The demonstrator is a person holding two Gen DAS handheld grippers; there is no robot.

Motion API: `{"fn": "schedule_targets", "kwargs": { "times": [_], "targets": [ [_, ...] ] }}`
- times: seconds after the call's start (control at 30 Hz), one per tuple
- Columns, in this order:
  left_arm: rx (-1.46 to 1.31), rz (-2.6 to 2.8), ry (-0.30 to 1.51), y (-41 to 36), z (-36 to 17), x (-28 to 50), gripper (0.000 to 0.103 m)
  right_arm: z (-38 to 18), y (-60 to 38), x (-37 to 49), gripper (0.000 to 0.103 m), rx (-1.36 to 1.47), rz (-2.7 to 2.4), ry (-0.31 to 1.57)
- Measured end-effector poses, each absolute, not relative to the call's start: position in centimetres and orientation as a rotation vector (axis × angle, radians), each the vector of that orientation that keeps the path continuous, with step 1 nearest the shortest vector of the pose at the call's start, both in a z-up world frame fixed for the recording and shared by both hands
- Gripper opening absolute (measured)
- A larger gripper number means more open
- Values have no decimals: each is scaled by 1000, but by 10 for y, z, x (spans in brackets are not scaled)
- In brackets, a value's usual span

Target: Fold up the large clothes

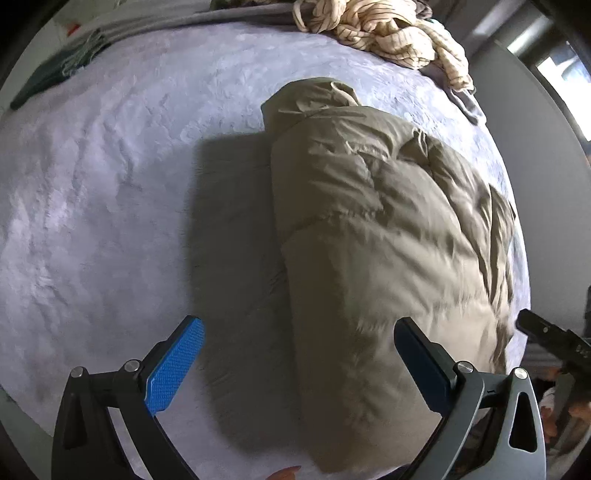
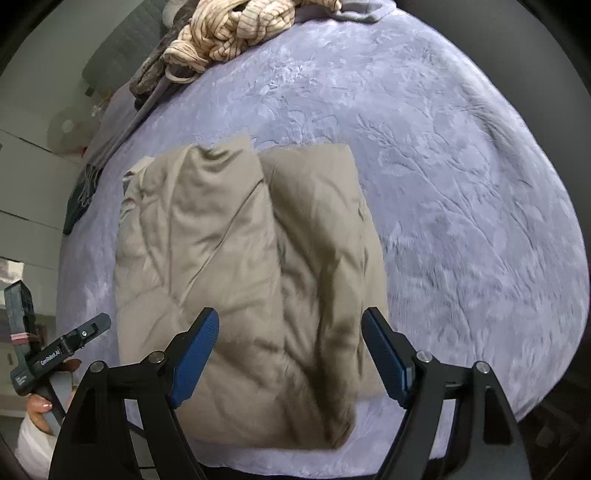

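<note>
At the far left edge of the pale lavender plush bedspread [image 2: 461,184], seen from the right wrist, lies a dark green fringed cloth [image 2: 79,199]. Nearer, at the frame's left border, a hand [image 2: 38,408] holds the left gripper [image 1: 299,354], whose blue-padded jaws stand wide apart above the cover with nothing between them. The khaki padded quilted garment [image 2: 240,266] lies folded lengthwise on the near middle of the bedspread, two halves meeting along a central crease; its long axis runs from the near edge of the bed away toward the far side, and what looks like a collar or hood [image 1: 314,96] is at the far end. The right gripper [image 2: 290,354] hovers over the garment's near end, jaws spread, pads clear of the fabric. At the far edge sits a crumpled cream striped knit garment [image 2: 236,33].
</note>
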State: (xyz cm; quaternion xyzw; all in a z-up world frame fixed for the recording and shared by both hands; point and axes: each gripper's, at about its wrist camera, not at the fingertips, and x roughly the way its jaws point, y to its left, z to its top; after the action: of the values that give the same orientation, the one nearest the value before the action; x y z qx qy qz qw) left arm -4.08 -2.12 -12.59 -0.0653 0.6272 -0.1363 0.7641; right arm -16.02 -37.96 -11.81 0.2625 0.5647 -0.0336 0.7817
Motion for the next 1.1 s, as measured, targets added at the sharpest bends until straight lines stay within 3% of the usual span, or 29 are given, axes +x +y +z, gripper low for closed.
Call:
{"fn": "schedule_targets", "kwargs": {
  "times": [0.07,0.1,0.13,0.53,0.57,0.7,0.77,0.9,1.1],
  "targets": [
    [-169,-312,1366,-24,-131,-33,103,-126,-391,-151,85,599,-35,1220],
    [-190,-324,1369,-24,-135,-29,103,-131,-397,-148,94,616,-20,1218],
    [-225,-338,1378,-24,-141,-23,103,-135,-403,-145,95,637,-5,1212],
    [-678,-569,1491,-14,-215,20,103,-248,-471,-123,97,1236,172,1149],
    [-697,-574,1497,-15,-218,21,103,-254,-470,-121,103,1292,205,1122],
    [-693,-574,1499,-26,-219,20,103,-250,-460,-113,103,1440,396,1004],
    [-681,-566,1502,-32,-218,21,103,-236,-453,-105,103,1379,459,1007],
    [-642,-565,1493,-43,-213,25,103,-215,-426,-77,103,1045,496,1181],
    [-678,-612,1523,-51,-228,36,103,-242,-398,-41,103,921,440,1346]
  ]
}}
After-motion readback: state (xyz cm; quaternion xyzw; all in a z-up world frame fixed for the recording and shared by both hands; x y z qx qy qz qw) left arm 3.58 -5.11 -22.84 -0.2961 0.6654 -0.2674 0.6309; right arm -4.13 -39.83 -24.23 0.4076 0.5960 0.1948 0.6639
